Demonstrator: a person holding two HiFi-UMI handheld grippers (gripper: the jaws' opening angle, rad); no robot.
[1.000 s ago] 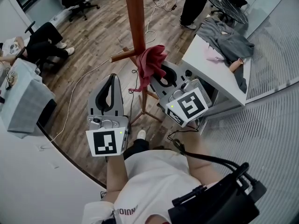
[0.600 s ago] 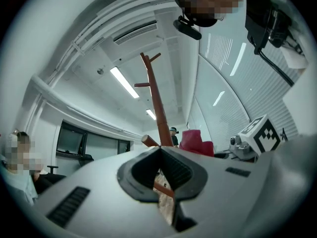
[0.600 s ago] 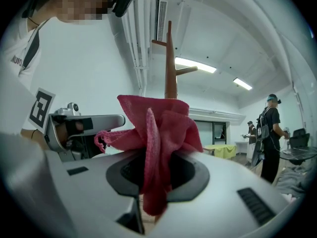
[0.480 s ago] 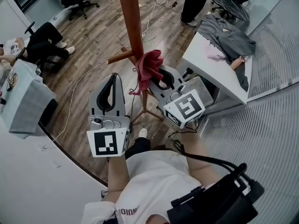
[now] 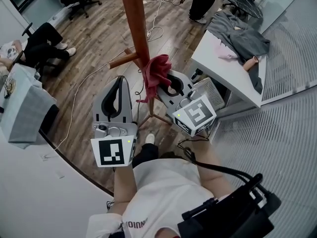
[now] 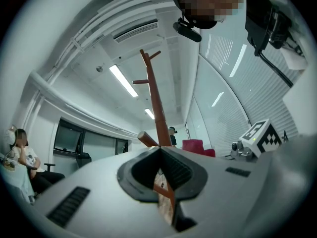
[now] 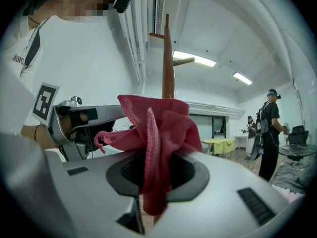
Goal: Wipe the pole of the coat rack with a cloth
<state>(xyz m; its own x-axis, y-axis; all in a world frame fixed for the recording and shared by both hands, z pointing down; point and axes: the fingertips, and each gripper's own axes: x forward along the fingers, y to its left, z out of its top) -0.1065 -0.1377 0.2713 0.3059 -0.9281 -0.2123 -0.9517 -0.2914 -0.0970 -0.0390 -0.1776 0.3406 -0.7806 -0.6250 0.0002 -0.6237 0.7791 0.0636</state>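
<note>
The coat rack's reddish-brown pole rises in front of me, with a side peg pointing left. My right gripper is shut on a red cloth, which is bunched up and rests against the pole's right side just below the peg. In the right gripper view the cloth fills the jaws and the pole stands right behind it. My left gripper hovers to the left of the pole, shut and holding nothing. The left gripper view shows the pole above its closed jaws.
The rack's base legs spread over the wooden floor by my foot. A white desk with grey clothing stands at the right. Cables trail across the floor. A seated person is at the left, a standing one behind.
The right gripper and the cloth have shifted slightly down and left along the pole. The left gripper has barely moved.
</note>
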